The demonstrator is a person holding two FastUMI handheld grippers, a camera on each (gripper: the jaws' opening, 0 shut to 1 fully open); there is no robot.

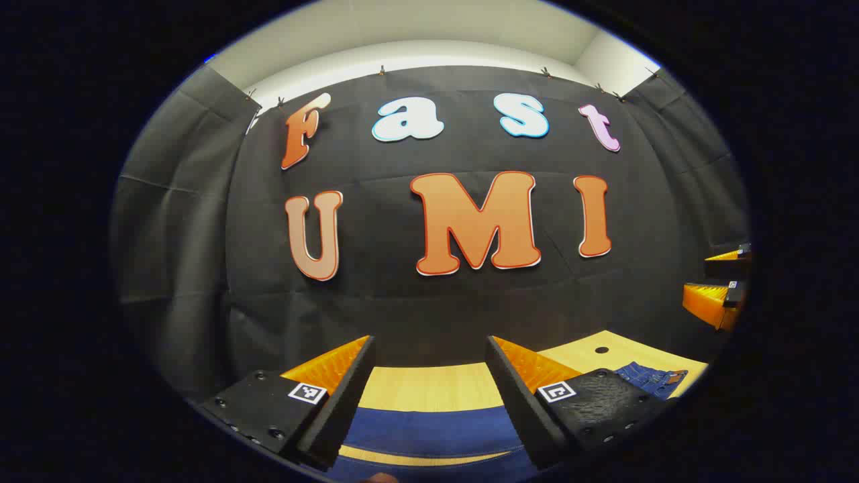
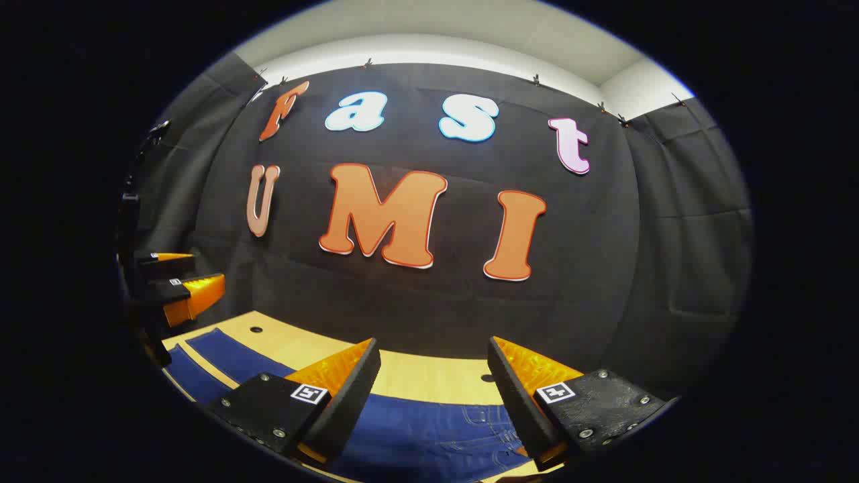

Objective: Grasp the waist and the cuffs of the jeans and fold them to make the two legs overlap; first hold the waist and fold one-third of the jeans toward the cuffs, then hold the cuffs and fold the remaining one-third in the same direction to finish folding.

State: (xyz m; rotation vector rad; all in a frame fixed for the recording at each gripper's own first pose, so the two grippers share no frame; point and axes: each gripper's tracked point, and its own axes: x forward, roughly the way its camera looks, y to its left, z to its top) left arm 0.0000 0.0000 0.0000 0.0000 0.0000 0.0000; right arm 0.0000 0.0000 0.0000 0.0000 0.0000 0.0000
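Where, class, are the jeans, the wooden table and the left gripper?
jeans (image 2: pixel 429 433): right gripper view, blue denim between the fingers.
wooden table (image 1: pixel 429 386): left gripper view, bare top beyond the denim.
left gripper (image 1: pixel 429 396): left gripper view, midway between its open fingertips.

A recording booth: black cloth clipped up as walls under a white ceiling, with a pale wooden bench in front.
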